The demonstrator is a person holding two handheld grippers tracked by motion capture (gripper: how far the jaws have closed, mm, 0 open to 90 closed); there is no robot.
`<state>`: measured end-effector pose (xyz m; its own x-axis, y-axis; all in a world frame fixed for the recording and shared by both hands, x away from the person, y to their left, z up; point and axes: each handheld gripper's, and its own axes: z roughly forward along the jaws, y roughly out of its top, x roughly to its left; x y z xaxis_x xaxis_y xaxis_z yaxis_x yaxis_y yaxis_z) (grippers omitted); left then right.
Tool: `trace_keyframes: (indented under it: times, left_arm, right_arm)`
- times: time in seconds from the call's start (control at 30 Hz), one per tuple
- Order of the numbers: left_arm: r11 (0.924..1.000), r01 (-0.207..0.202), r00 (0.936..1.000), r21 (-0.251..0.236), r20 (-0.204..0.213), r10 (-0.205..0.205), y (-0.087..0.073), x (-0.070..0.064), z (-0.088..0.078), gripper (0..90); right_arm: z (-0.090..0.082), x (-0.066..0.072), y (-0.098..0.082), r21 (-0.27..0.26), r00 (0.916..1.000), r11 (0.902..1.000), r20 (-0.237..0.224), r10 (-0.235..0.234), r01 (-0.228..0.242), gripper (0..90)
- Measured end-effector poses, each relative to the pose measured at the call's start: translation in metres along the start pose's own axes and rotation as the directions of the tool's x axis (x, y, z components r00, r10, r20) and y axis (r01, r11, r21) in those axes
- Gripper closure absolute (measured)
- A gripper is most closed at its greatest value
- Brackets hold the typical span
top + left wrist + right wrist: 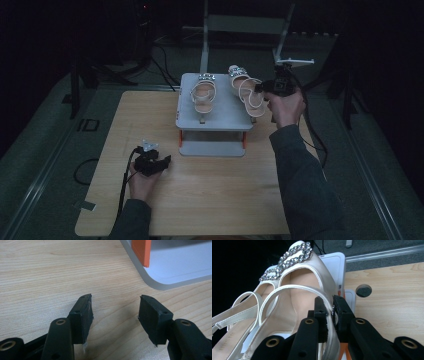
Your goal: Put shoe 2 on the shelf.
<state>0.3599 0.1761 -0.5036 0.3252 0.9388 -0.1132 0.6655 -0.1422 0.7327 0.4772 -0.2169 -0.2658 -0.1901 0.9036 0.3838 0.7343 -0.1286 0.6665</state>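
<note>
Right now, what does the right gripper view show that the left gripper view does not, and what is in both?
The right gripper view has the right gripper shut on the side edge of a white sandal, with its sparkling buckle and straps, and a round hole in the table. The left gripper view has the left gripper open with nothing between its jaws, low over bare wood. Both show the wooden table and part of the grey rack with an orange leg.
</note>
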Motion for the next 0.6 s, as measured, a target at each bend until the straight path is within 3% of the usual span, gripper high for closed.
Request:
trace_keyframes:
  times: [0.27, 0.6]
  left_arm:
    - [1.0000, 0.001, 1.0000, -0.001, 0.003, -0.001, 0.000, 0.000, 0.000, 44.8]
    - [1.0000, -0.002, 1.0000, 0.000, 0.006, 0.002, 0.001, 0.000, 0.001, 44.8]
  right_arm:
    - [0.011, 0.016, 0.000, 0.027, 0.9997, 0.9996, -0.021, -0.009, 0.009, 82.7]
    - [0.020, 0.026, -0.001, 0.048, 0.9997, 0.9987, -0.022, -0.013, 0.014, 82.6]
